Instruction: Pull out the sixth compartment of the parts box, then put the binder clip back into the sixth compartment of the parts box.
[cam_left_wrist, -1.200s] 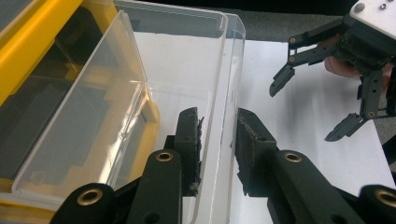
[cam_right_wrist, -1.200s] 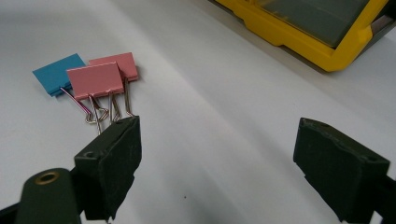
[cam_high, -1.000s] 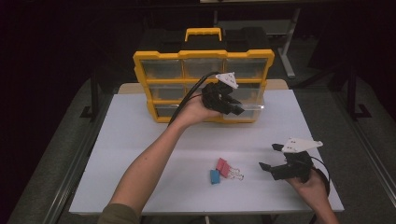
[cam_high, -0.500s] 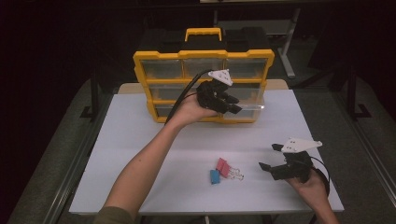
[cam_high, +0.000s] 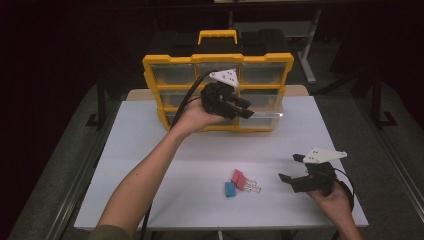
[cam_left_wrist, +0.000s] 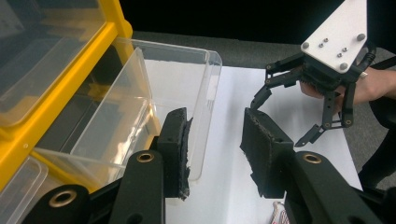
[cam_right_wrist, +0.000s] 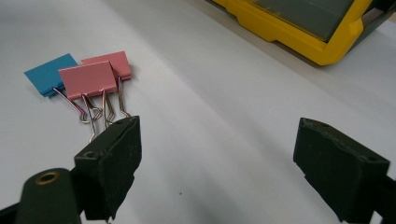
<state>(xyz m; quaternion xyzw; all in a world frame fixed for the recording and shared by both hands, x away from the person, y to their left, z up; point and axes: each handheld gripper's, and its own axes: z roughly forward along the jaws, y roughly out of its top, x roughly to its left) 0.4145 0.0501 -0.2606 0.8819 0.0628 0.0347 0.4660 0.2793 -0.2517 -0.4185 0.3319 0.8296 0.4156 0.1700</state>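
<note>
Left tongs opening, clear drawer pulled out

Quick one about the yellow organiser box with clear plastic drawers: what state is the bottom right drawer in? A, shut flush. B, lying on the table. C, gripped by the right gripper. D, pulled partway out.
D: the clear plastic drawer juts from the yellow organiser box beside the open left gripper.

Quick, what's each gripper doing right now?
Left gripper: open, jaws just opened off the clear drawer; holding nothing.
Right gripper: open, empty, beside the binder clips.
</note>
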